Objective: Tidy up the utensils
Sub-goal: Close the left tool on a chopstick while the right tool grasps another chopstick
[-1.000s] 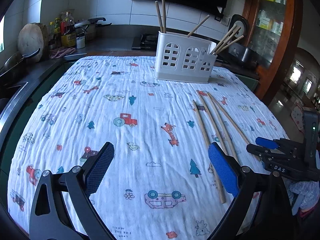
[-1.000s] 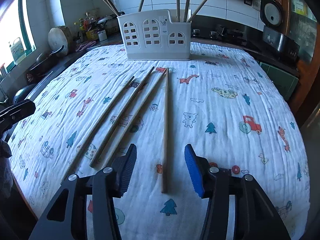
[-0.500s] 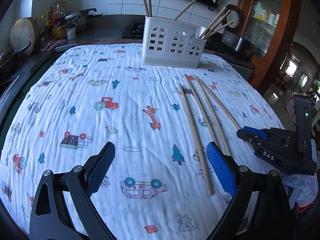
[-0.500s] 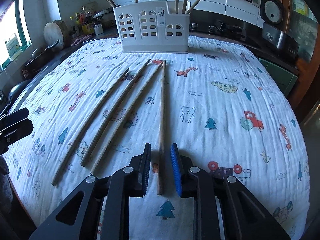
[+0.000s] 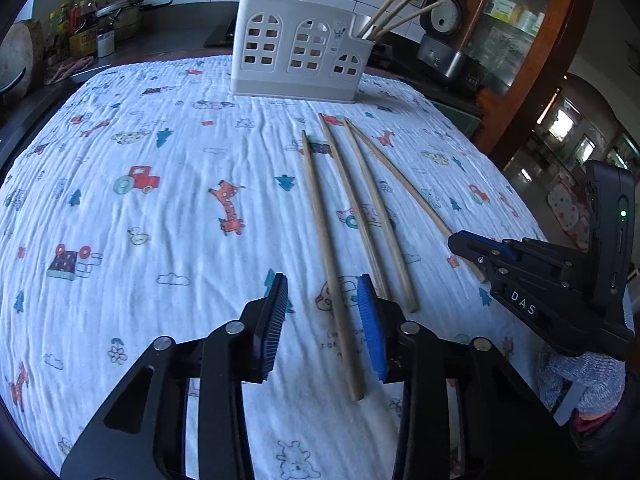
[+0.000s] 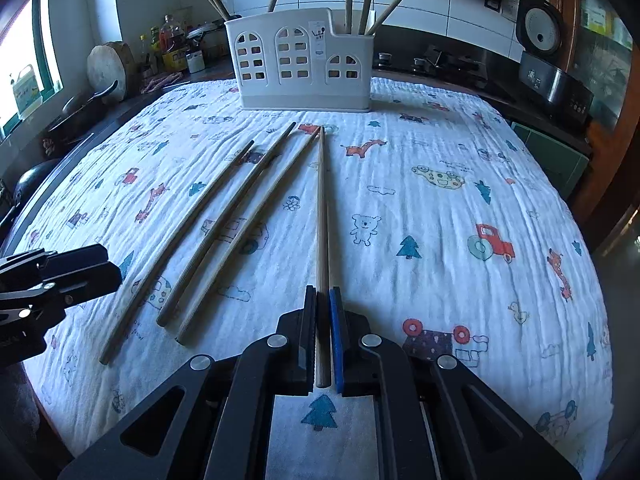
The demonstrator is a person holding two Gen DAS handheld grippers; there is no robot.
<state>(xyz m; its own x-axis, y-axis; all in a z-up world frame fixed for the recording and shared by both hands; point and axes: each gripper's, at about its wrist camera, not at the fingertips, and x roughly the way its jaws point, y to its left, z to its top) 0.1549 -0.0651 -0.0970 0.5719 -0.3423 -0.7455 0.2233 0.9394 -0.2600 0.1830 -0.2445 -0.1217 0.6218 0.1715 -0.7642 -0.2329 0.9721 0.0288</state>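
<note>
Tablecloth (image 6: 440, 208): right gripper (image 6: 322, 336) pinches chopstick (image 6: 322, 216).

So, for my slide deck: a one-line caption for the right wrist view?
Right gripper shut on a chopstick; three more lie on the cloth before the utensil holder.

Open cloth-covered surface (image 5: 132, 240) left of four chopsticks (image 5: 356, 208), which lie close together with narrow gaps. White holder (image 6: 304, 68) blocks far edge, sticks jutting up. Right half of surface bare up to cooker (image 6: 552, 76).
</note>
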